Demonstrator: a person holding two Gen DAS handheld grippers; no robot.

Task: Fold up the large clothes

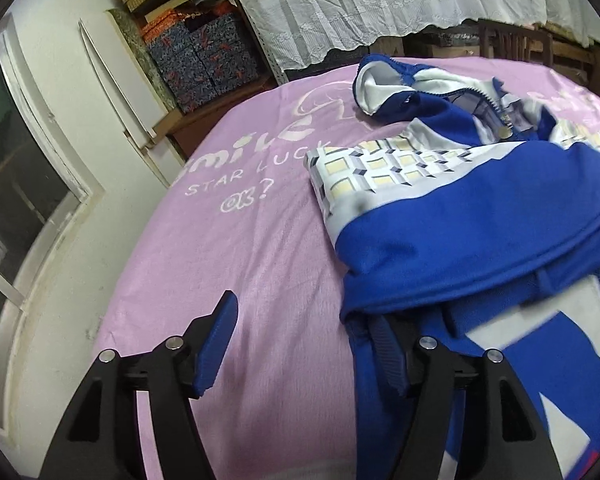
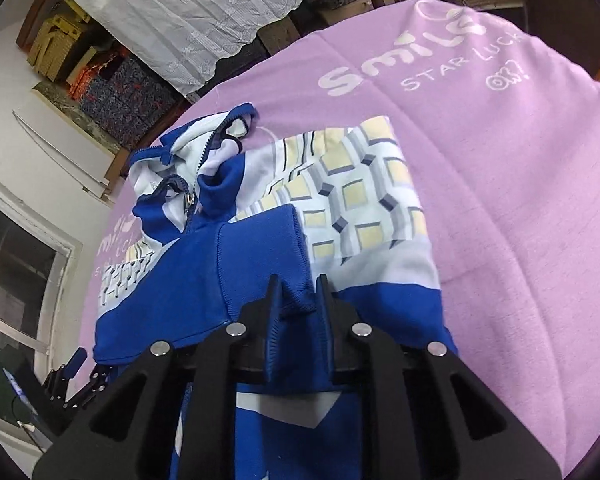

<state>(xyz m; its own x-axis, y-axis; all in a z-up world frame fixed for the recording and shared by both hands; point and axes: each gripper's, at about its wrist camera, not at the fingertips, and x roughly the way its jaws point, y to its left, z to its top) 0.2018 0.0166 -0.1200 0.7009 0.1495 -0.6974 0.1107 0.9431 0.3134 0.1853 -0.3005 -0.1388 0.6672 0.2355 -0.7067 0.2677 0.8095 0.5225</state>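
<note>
A blue and white zip jacket [image 1: 460, 216] with a yellow-grey cube print lies partly folded on a pink sheet [image 1: 220, 240]. My left gripper [image 1: 304, 344] is open at the jacket's near left edge; its right finger is half draped by blue cloth, its left finger [image 1: 220, 344] is over bare sheet. In the right wrist view the jacket [image 2: 340, 208] lies ahead. My right gripper [image 2: 296, 300] is shut on a blue ribbed cuff [image 2: 296, 296] of the jacket's sleeve, held over the jacket's body. The left gripper also shows low at the left [image 2: 76, 368].
The pink sheet [image 2: 520, 200] carries white "Smile STAR LUCK OK?" print. A white wall and window [image 1: 20, 200] are at the left. Stacked patterned boxes [image 1: 204, 60] and a white lace cloth [image 1: 360, 4] stand behind the table, with dark wooden furniture [image 1: 516, 44].
</note>
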